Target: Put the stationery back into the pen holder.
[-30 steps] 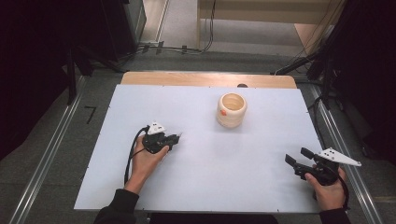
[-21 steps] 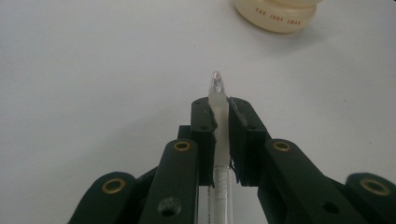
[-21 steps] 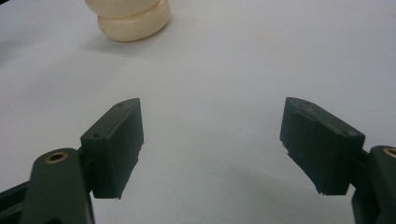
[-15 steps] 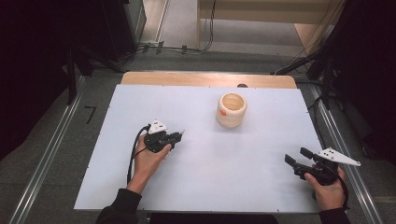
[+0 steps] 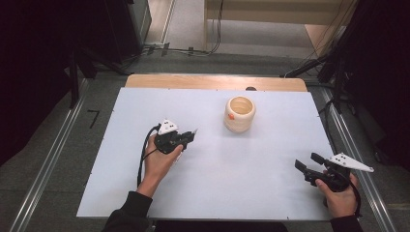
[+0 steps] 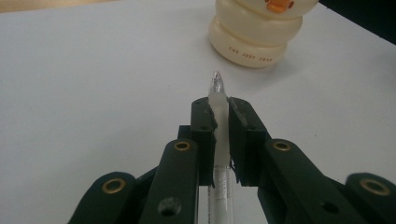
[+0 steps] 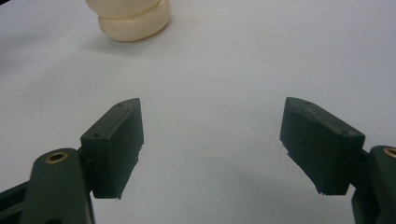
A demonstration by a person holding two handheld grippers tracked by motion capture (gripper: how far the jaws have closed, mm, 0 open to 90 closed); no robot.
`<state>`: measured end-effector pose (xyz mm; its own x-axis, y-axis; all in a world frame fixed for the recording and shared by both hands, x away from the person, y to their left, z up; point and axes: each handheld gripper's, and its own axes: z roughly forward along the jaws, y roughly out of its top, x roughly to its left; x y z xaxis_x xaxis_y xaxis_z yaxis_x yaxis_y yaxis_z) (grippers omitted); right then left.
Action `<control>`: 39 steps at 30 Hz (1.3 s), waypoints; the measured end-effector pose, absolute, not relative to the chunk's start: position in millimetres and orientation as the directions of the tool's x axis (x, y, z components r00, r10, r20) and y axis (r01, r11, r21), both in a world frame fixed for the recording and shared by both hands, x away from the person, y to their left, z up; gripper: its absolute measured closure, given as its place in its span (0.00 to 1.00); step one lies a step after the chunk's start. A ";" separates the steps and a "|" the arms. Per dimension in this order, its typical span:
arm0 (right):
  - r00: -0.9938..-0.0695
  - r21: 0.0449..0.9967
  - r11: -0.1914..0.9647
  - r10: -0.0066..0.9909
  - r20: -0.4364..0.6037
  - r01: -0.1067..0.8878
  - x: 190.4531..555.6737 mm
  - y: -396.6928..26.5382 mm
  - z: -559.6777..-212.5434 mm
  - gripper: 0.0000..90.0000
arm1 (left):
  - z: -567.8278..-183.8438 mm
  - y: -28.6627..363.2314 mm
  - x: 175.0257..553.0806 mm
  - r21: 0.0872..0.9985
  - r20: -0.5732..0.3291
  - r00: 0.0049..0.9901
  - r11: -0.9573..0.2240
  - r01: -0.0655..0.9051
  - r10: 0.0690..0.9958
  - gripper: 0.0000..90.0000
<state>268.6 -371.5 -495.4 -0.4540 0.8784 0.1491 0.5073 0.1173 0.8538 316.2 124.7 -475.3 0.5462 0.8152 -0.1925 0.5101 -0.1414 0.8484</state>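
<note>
A cream, ribbed cup-shaped holder (image 5: 240, 114) with an orange mark stands toward the back of the white table (image 5: 270, 159). My left gripper (image 5: 189, 137) is left of the table's middle, pointing toward the holder (image 6: 254, 29). In the left gripper view its jaws (image 6: 218, 113) are shut on a clear, whitish pen (image 6: 218, 121), whose tip sticks out past the pads. My right gripper (image 5: 307, 163) rests near the front right corner. Its jaws (image 7: 212, 144) stand wide open with nothing between them, and the holder's base (image 7: 133, 16) lies far off at the upper left.
A wooden strip (image 5: 215, 82) runs along the table's far edge. Metal rails (image 5: 53, 159) flank both sides, with cables (image 5: 193, 48) on the floor behind. Bare white surface lies between the two grippers.
My left gripper has shifted slightly with the pen still in it. The right gripper has stayed where it was.
</note>
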 end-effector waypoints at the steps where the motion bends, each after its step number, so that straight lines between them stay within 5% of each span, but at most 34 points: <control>1: -0.454 0.854 0.117 0.878 0.149 0.507 268.6 -371.5 -495.4 0.22 | -474.3 123.8 316.8 0.850 -0.193 0.546 -0.140 0.509 0.815 0.91; 39: -0.470 0.851 0.120 0.868 0.160 0.511 271.2 -368.2 -496.4 0.22 | -446.8 67.1 356.6 0.885 -0.185 0.600 -0.134 0.446 0.778 0.91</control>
<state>271.2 -368.2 -496.4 -0.4698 0.8681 0.1600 0.5111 0.1197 0.8512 356.6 67.1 -446.8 0.6004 0.7779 -0.1853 0.4463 -0.1336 0.8849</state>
